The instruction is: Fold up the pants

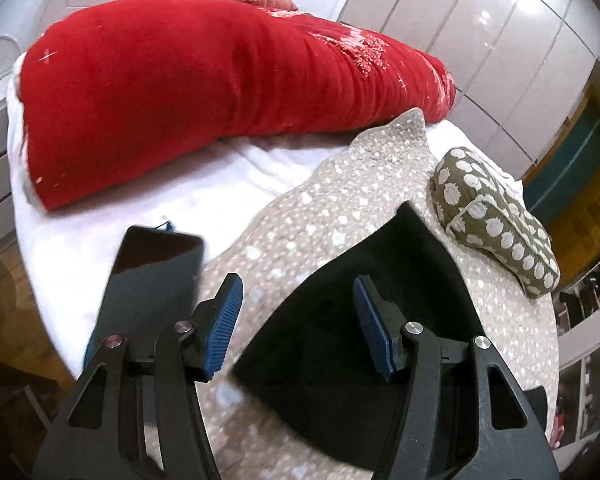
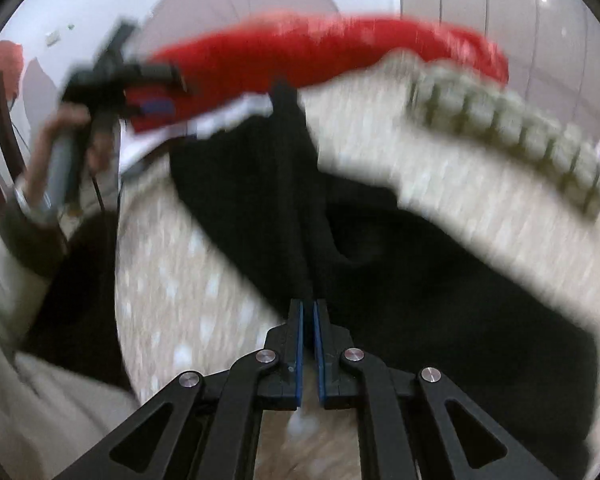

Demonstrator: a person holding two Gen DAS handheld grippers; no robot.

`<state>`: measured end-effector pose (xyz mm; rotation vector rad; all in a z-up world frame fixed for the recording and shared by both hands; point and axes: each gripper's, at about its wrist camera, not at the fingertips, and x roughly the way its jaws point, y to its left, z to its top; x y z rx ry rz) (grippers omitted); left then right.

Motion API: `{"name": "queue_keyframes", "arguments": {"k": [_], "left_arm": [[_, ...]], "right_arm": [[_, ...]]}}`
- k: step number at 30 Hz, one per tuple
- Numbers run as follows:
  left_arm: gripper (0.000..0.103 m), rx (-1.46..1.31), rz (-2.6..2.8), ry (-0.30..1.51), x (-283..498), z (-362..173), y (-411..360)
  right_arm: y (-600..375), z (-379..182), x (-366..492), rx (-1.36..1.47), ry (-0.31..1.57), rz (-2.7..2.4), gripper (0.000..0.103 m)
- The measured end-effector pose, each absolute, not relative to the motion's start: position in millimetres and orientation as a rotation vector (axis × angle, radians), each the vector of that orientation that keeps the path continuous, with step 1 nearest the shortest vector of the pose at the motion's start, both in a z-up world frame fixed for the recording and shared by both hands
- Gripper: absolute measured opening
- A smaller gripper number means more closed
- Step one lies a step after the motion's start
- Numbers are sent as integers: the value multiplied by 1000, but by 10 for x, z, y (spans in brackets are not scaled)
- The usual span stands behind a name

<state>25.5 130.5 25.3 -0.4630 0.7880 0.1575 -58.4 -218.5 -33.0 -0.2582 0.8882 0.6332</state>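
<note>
Black pants [image 1: 416,264] lie on a beige spotted bedspread [image 1: 300,208]. My left gripper [image 1: 298,284] hovers over their left edge, its blue pads wide apart and nothing between them. In the blurred right wrist view, my right gripper [image 2: 308,304] is shut on a raised fold of the pants [image 2: 420,280]. This fold runs as a taut ridge away from the fingertips toward the far end of the bed. A person's hand [image 2: 60,132] holds the left tool's handle at the upper left.
A long red pillow [image 1: 180,92] lies across the far side on a white sheet [image 1: 100,220]. A dark phone [image 1: 152,272] rests left of my left gripper. An olive spotted pouch [image 1: 492,220] sits at the right. White wardrobe doors [image 1: 500,40] stand behind.
</note>
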Motion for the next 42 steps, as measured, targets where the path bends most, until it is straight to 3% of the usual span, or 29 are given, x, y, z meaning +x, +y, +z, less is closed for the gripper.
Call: {"name": "queue_keyframes", "arguments": {"k": [2,3,4,6,9,10,11,13,19,22,23,24,25,26,27,28,29,35,39,40,42], "left_arm": [[57,-453,146,796,214,245,1284],[57,-442,143,798,205,243,1269],[57,-436,139,800,208,237,1251],[57,-453,117,805,214,210,1231],[57,-504,73,815,262,153,1212],[60,-511,73,813,280,144,1215],[70,-520,80,810,318,133,1222],[75,-542,91,801,396,126,1244],[76,-535,114,843,809,2,1209],[76,-533,124,854,1032,-76,1167],[75,-528,127,875,1120,-110,1143],[74,-533,110,881,1168,-123,1127],[68,-545,78,872,1203,-117,1103],[53,-554,36,858,1229,-92,1068],[44,-540,2,860,1254,-60,1014],[27,-517,-16,870,1266,-25,962],[20,-488,-27,881,1255,34,901],[20,-484,-58,746,475,409,1093],[20,-462,135,844,95,47,1351],[20,-445,177,881,50,-78,1404],[20,-462,205,928,17,-215,1494]], "right_arm": [[-2160,-364,-661,-277,869,594,8],[-2155,-283,-662,-250,852,596,17],[-2153,-171,-643,-202,832,617,33],[-2111,88,-605,-108,759,666,47],[-1849,293,-467,-100,673,668,47],[-1708,297,-391,-112,670,681,47],[-1558,271,-312,-131,676,694,47],[-1294,166,-190,-193,689,678,47],[-830,-295,17,-397,699,577,47],[-832,-398,136,-388,704,532,32],[-873,-390,179,-363,706,520,21],[-927,-365,228,-320,709,519,9],[-993,-312,256,-275,715,523,6],[-1059,-261,294,-234,719,525,5],[-1114,-208,317,-203,717,523,5],[-1178,-144,337,-168,714,524,5],[-1215,-85,329,-139,713,534,5],[-1289,340,-208,-103,629,725,5],[-1101,-196,-465,-210,742,769,5],[-1075,-354,-481,-269,788,732,14],[-1174,-392,-498,-258,821,731,18]]}}
